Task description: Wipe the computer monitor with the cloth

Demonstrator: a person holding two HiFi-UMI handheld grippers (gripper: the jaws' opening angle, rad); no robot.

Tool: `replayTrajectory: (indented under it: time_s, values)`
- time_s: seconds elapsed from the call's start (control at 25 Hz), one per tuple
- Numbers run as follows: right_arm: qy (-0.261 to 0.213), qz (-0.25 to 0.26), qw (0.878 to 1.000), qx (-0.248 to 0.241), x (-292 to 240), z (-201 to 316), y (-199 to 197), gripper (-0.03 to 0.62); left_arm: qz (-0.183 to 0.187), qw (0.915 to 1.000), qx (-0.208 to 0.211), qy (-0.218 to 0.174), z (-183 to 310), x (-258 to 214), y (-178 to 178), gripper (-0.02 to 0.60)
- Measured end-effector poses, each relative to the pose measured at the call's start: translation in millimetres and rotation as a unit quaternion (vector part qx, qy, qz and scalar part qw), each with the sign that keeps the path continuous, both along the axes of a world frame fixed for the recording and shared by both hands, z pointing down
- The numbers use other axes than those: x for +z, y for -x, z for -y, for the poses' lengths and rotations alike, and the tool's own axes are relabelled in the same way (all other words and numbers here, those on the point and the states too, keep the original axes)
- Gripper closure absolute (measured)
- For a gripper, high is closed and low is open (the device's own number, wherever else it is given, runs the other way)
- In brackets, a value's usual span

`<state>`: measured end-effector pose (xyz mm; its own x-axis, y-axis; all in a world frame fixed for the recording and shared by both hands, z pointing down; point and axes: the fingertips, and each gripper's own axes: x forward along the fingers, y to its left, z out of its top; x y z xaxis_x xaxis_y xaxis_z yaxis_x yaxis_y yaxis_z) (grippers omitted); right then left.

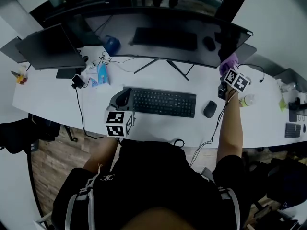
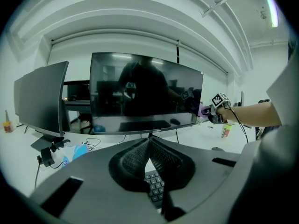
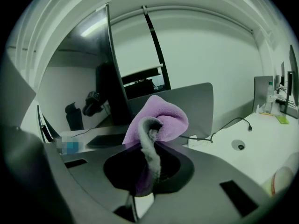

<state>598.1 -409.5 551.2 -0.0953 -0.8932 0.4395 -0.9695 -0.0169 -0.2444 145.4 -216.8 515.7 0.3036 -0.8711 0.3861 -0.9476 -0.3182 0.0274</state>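
The cloth [image 3: 161,118] looked soft, light and limp. It was bunched at the monitor's [image 1: 168,37] lower corner, at two o'clock, pinched at a fold by the clamped right tool [image 3: 148,164]. The left tool [image 2: 149,155], closed and empty, hovered over the counter [image 1: 48,99].

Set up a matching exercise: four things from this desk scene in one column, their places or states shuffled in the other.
1. cloth
2. keyboard
3. mouse
4. left gripper

a. jaws together, holding nothing
b. centred in front of the monitor
c. clamped in the right gripper
d. just right of the keyboard

Pairs: 1-c, 2-b, 3-d, 4-a
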Motion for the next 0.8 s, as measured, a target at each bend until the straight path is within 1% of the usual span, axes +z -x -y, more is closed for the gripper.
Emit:
replayTrajectory:
  time_s: [0.16,0.4,0.48,0.56,0.64,0.72,0.8]
  values:
    - [0.024,0.016,1.0,0.01,27.2,1.5,2.5,0.539,0.006,0.9999,-0.001,0.012,3.7,6.5,0.5,0.568]
    - [0.056,0.046,0.997,0.033,69.7,0.4,5.3,0.539,0.017,0.9997,0.003,0.02,2.2,10.9,5.5,0.568]
    - [0.059,0.069,0.995,0.048,80.5,-1.3,6.5,0.539,0.023,0.9995,-0.002,0.022,0.9,12.3,13.6,0.568]
    - [0.063,0.109,0.99,0.063,90.4,-3.6,9.0,0.539,0.028,0.9993,-0.01,0.024,0.1,11.8,22.0,0.568]
    - [0.064,0.176,0.979,0.079,99.1,-6.0,13.3,0.539,0.033,0.9991,-0.013,0.024,-1.1,10.7,28.5,0.568]
    - [0.054,0.256,0.96,0.095,105.5,-7.1,20.1,0.539,0.035,0.999,-0.015,0.025,-1.7,9.7,34.3,0.568]
    - [0.043,0.32,0.94,0.108,109.9,-8.9,28.8,0.539,0.036,0.9989,-0.016,0.025,-1.7,9.0,39.5,0.568]
